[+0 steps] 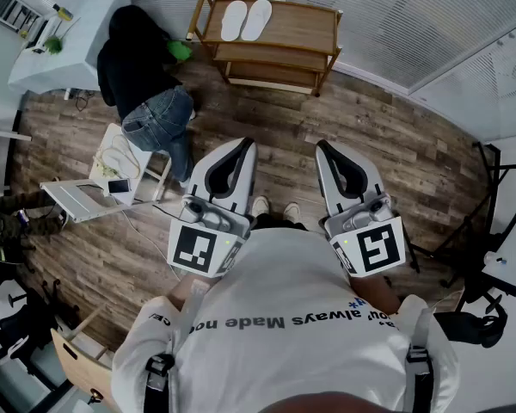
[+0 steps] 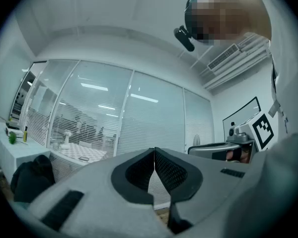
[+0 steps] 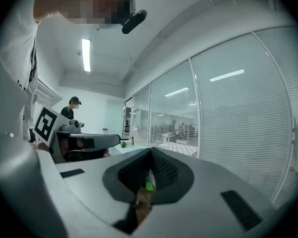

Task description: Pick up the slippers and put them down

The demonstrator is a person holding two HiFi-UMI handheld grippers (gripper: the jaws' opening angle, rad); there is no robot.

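The pair of white slippers (image 1: pixel 245 20) is lying side by side on the top shelf of the wooden rack (image 1: pixel 303 26) at the far side of the room, well apart from both tools, so the pick-up is not yet begun. The left gripper (image 1: pixel 246 144) and the right gripper (image 1: pixel 323 148) are pointing level toward the rack with their jaws pressed together and nothing between them. Each gripper view is showing the ribbed pads meeting over open room. The first risk I am judging is arriving that way: jaws reaching the shelf without spreading would be nudging the slippers along the wood or off the back edge rather than taking them. The slippers are looking thin and soft, so a pinch on one edge could be letting the sole droop and slip out, and a grab across both at once could be catching only one. A person in a dark top (image 1: pixel 136 67) is crouching just beside the rack's left end, a green-covered hand (image 1: pixel 180 51) reaching near its post — walking in could be crowding them or bumping the rack. A low white stand (image 1: pixel 84 198) with loose cords (image 1: pixel 113 157) is sitting to the left of the path, where a foot could be snagging.
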